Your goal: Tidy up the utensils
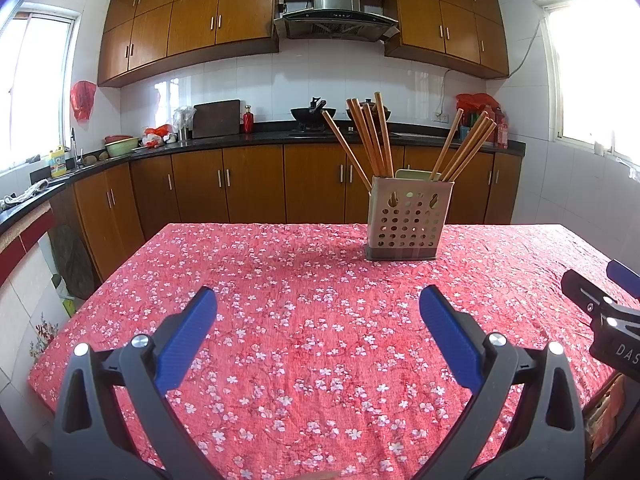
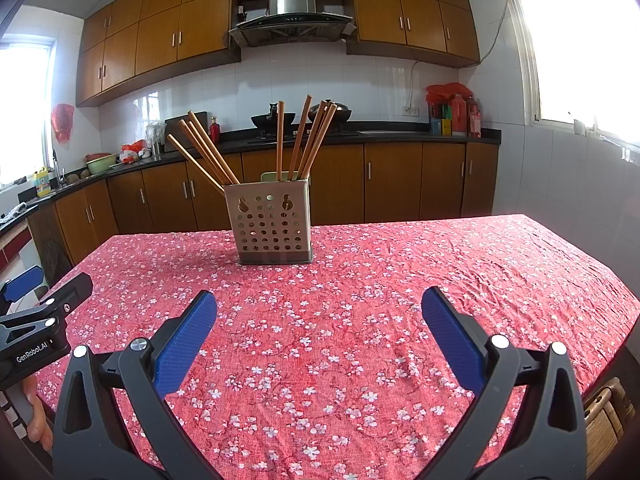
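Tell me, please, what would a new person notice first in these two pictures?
First, the perforated beige metal utensil holder standing on the red floral tablecloth, with long brown wooden chopsticks fanning out of it to both sides. Next, the open left gripper and open right gripper with blue pads, both empty, short of the holder.

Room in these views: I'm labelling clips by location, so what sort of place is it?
A home kitchen, most likely: a range hood over a wok on the black countertop, wooden cabinets all round.
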